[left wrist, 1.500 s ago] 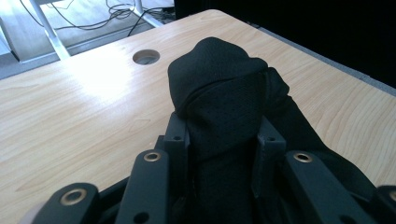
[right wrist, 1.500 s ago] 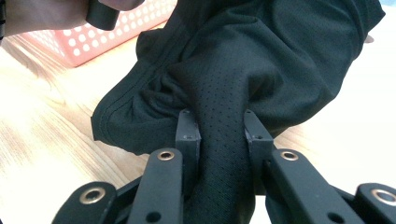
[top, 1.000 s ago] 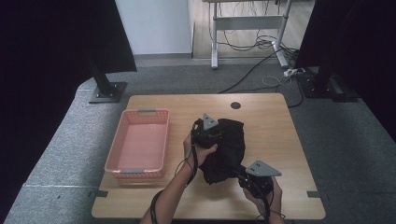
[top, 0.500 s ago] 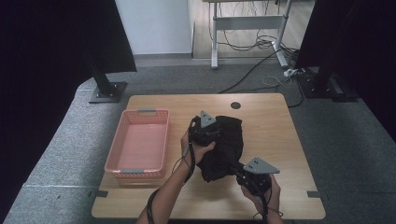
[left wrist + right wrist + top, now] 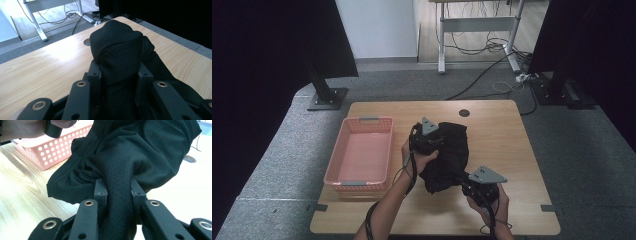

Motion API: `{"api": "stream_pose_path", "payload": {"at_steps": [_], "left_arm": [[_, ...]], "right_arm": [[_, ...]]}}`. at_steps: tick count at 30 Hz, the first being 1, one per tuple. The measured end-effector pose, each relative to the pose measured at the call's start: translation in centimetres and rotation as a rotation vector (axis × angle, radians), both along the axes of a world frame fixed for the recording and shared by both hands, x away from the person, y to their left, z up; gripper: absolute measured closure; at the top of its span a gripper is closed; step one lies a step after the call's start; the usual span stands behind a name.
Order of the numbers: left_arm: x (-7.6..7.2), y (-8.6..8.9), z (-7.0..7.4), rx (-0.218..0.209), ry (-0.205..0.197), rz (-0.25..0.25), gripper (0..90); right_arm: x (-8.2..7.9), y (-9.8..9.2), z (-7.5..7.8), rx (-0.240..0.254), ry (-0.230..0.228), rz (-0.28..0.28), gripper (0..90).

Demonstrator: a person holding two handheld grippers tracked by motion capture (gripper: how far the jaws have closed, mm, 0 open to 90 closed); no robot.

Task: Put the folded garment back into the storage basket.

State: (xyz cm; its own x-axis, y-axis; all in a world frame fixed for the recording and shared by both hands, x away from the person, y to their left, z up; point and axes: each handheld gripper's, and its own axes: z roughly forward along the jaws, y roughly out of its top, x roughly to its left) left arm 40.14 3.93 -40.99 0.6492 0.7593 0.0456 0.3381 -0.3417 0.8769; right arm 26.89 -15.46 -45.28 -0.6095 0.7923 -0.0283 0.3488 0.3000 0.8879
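While the black garment (image 5: 446,157) is lying bunched mid-tabletop (image 5: 512,145), right of the pink basket (image 5: 361,152), I am pinching its far part with the left gripper (image 5: 117,75) and its near edge with the right gripper (image 5: 117,192), both jaws clamping fabric.

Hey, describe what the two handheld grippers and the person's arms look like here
Both grippers, left gripper and right gripper, are black with a grey three-cornered plate on top. Their jaws are black with brass-ringed pivot holes. A black cable trails along each forearm. No sleeves show.
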Motion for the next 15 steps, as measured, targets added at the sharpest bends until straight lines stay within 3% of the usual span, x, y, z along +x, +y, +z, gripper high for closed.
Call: {"api": "stream_pose_path", "payload": {"at_steps": [15], "left_arm": [[0.0,2.0,0.4,0.004,-0.011,0.030,64.1]], "right_arm": [[0.7,1.9,0.4,-0.013,-0.004,0.019,73.5]]}}
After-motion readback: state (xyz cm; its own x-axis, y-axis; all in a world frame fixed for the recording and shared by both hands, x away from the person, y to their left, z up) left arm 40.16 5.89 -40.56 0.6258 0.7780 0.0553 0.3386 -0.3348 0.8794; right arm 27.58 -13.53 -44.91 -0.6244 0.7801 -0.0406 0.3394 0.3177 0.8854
